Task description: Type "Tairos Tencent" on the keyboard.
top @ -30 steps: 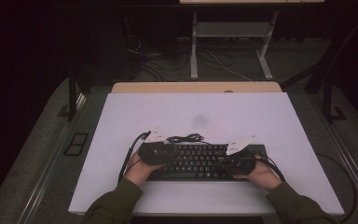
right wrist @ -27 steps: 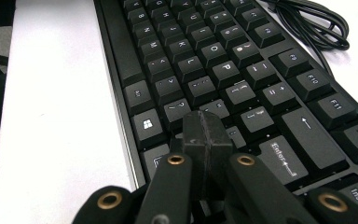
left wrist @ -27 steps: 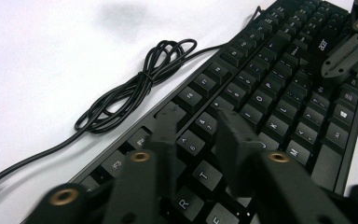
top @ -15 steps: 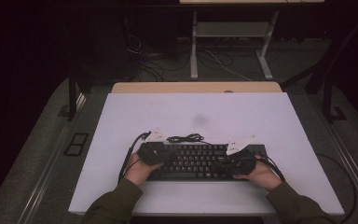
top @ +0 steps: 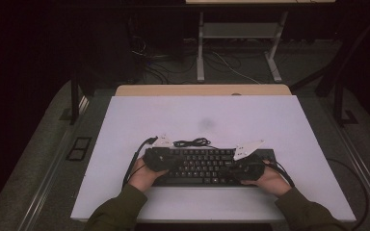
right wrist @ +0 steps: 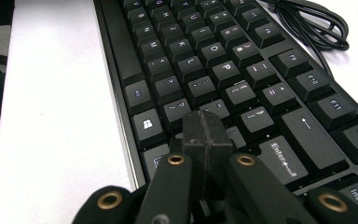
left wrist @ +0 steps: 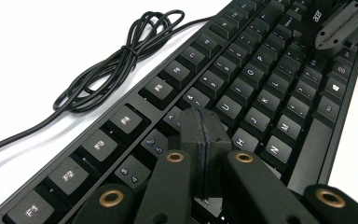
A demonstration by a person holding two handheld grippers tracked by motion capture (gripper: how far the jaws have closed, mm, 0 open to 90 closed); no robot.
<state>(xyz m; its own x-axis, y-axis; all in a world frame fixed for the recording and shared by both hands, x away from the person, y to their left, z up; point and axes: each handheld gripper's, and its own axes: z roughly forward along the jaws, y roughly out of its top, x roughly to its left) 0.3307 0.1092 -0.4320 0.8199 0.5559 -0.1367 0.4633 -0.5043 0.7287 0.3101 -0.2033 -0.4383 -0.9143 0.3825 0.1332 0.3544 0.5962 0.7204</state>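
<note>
A black keyboard (top: 202,166) lies on the white table (top: 197,115), near its front edge. My left gripper (top: 161,159) is over the keyboard's left end, and my right gripper (top: 243,168) is over its right end. In the left gripper view the left gripper (left wrist: 204,121) is shut with nothing between its pads, its tip just above the upper letter rows of the keyboard (left wrist: 242,88). The right gripper (right wrist: 207,126) is likewise shut and empty, low over keys near the Enter key on the keyboard (right wrist: 205,70). Whether either tip touches a key I cannot tell.
The keyboard's coiled black cable (top: 191,142) lies on the table just behind it, also seen as the cable (left wrist: 116,60) and the cable (right wrist: 312,23). The right gripper (left wrist: 345,23) shows far off in the left gripper view. A wooden strip (top: 202,90) borders the table's far edge.
</note>
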